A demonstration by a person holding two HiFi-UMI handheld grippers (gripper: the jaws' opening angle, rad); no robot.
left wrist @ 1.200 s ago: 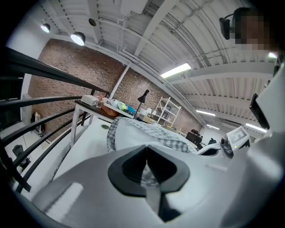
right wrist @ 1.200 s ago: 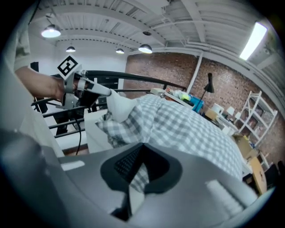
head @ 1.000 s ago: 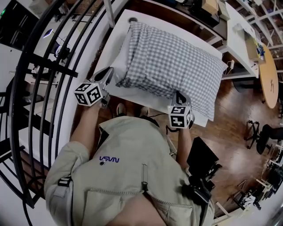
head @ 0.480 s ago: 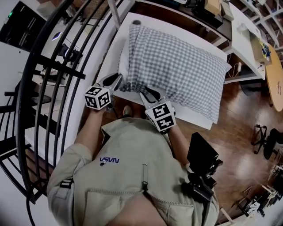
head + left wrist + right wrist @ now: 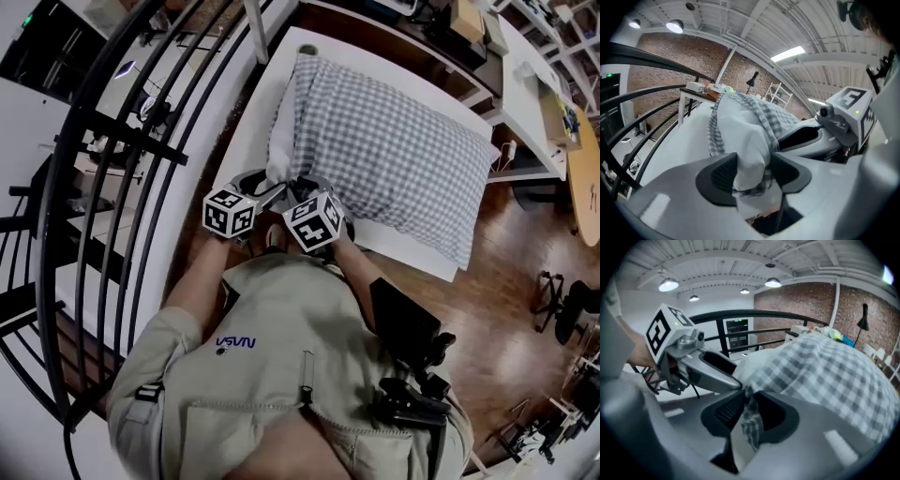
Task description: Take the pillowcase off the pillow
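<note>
A pillow in a grey-and-white checked pillowcase [image 5: 394, 159] lies on the white table [image 5: 272, 75]. At its near left end the bare white pillow [image 5: 279, 150] sticks out of the case's mouth. Both grippers meet at that corner. My left gripper [image 5: 265, 183] has just been opening, and the white pillow corner [image 5: 740, 136] bulges between its jaws [image 5: 753, 171] with a strip of checked hem beside it. My right gripper [image 5: 305, 185] has also just been opening, and a thin fold of the pillowcase's edge [image 5: 751, 427] hangs loosely between its pads [image 5: 750, 416].
A black curved railing [image 5: 103, 141] runs close along the table's left side. The near table edge is right at the person's body. Wooden floor [image 5: 506, 281] lies to the right, with another white table [image 5: 525, 84] beyond it.
My right gripper has swept left along the pillow's near edge to the open corner. My left gripper has shifted in and down onto that same corner. Both grippers now stand side by side.
</note>
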